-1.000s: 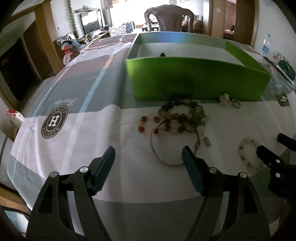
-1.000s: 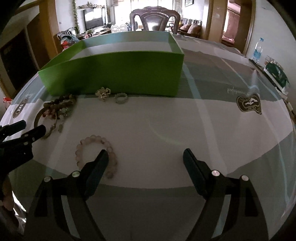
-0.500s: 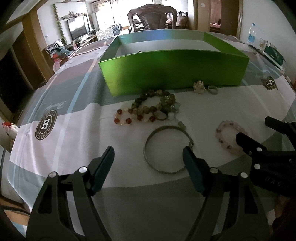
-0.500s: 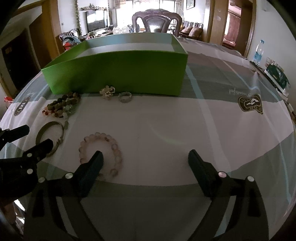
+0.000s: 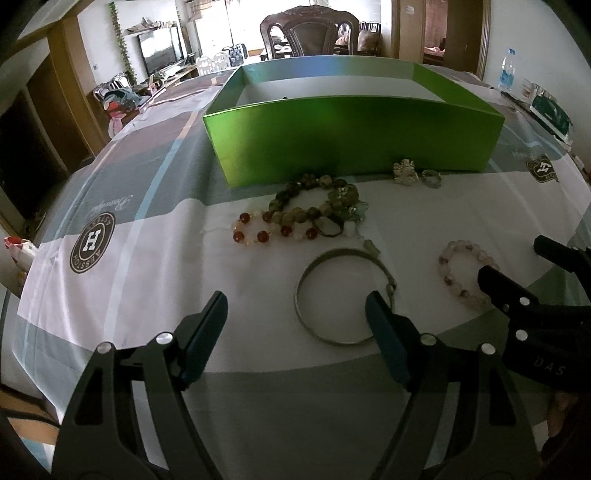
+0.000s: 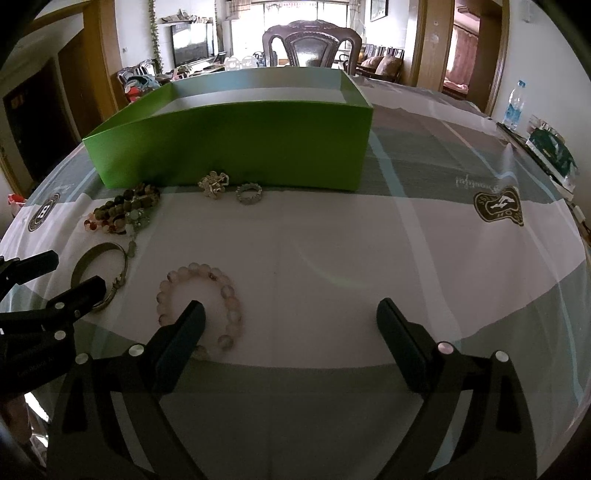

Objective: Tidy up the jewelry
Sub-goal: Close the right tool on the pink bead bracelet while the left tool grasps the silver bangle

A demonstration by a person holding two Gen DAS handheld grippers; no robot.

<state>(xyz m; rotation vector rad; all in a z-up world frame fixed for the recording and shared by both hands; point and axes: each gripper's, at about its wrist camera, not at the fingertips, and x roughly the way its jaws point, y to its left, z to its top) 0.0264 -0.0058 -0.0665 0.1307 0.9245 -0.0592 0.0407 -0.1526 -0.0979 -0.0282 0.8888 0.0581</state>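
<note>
A green open box stands on the table, also in the right wrist view. In front of it lie a heap of dark and red bead bracelets, a silver bangle, a pale pink bead bracelet, a brooch and a ring. My left gripper is open and empty, its right finger just over the bangle's near right side. My right gripper is open and empty; its left finger covers the near part of the pink bracelet.
A patterned cloth under glass covers the table. A water bottle and a dark green packet stand at the far right edge. A wooden chair is behind the box.
Both grippers have pulled back and risen a little, so the jewelry sits farther from the fingers. The left view has swung right, toward the bangle. Nothing was picked up.
</note>
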